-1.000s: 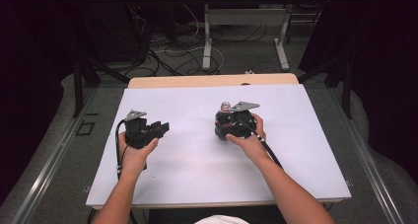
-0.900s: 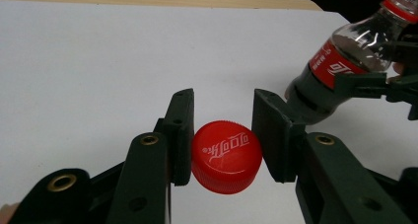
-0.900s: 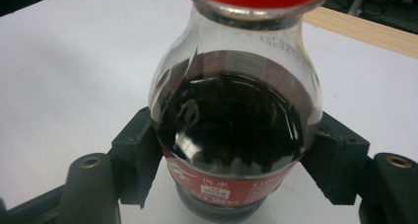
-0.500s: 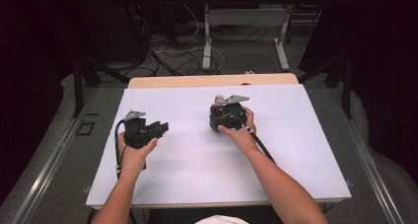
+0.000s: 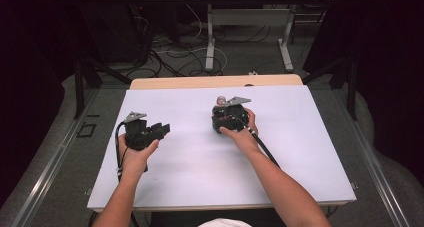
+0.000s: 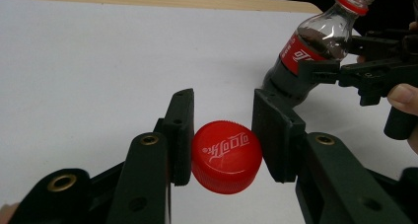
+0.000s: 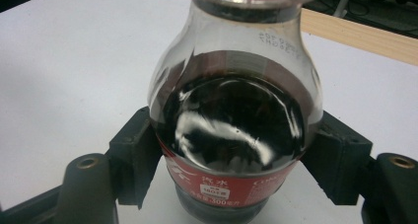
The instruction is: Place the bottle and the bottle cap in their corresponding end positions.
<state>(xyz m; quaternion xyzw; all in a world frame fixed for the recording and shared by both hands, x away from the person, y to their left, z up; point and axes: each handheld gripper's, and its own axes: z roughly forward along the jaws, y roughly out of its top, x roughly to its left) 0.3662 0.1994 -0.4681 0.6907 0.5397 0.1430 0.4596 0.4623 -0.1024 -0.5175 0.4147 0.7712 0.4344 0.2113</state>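
The cola bottle (image 6: 315, 46) sits mid-table, a little right of centre, tilted, cap off, clamped around its shoulder by the right gripper (image 5: 229, 118). Compared with a second ago, that right gripper has slid leftward and slightly farther from the person, carrying the bottle with it; half a second ago it was already most of the way there. The left gripper (image 5: 161, 130) hasn't budged on the left side of the white table (image 5: 300, 152).

From above, the bottle is barely a pinkish glimpse (image 5: 220, 101) past the right gripper's grey plate. The left gripper view fills in the rest: a red bottle cap (image 6: 226, 156) with white lettering sits between its jaws, touching the left jaw, with a sliver of gap at the right one, so whether it is pinched firmly I cannot tell. Beyond it, the open neck and red neck ring of the bottle. The right gripper view (image 7: 236, 194) shows dark cola (image 7: 231, 125) sloshing high in the shoulder, jaws pressed on both sides above the red label (image 7: 217, 184).
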